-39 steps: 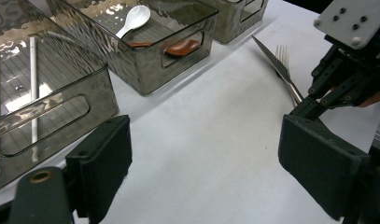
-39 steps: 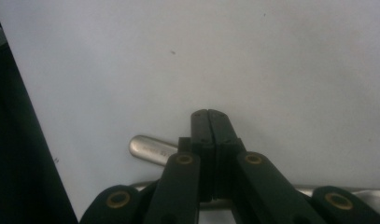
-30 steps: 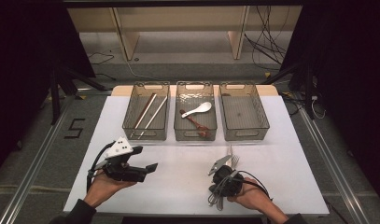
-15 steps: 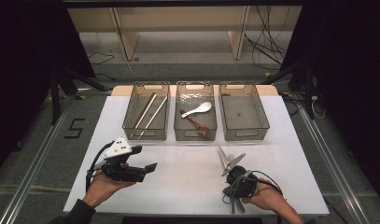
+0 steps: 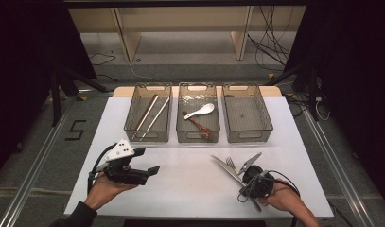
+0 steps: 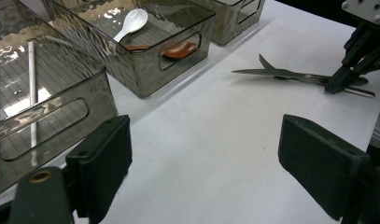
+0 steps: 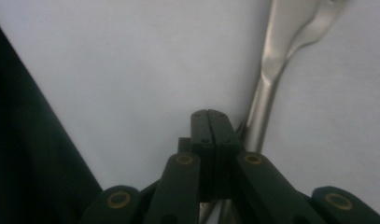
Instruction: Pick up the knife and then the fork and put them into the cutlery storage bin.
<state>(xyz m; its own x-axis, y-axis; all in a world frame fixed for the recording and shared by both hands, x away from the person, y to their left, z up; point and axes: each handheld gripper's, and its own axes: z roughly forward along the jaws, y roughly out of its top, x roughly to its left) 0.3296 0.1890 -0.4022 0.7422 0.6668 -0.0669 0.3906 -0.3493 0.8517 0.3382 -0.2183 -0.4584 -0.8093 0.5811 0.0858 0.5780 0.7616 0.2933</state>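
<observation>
Rightward slides the right gripper point(image 5: 249, 187), jaws pressed together empty beside the cutlery point(image 5: 235, 166) on the table point(image 5: 190, 182). Left gripper point(image 5: 150, 171) gapes, holding nothing. Bins: chopsticks point(image 5: 150, 116), white spoon point(image 5: 199, 111), third bin point(image 5: 247, 113) bare.

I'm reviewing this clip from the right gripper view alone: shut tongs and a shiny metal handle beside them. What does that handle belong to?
Observer: In the high view it is part of a small fan of silver metal cutlery, a knife and a fork among them, lying on the white table.
Operator: Where could those go?
Observer: A clear smoky plastic bin, the right one of three at the table's far edge, is empty.
Operator: And the other hand?
Observer: The left tongs are open, with nothing between them.
</observation>
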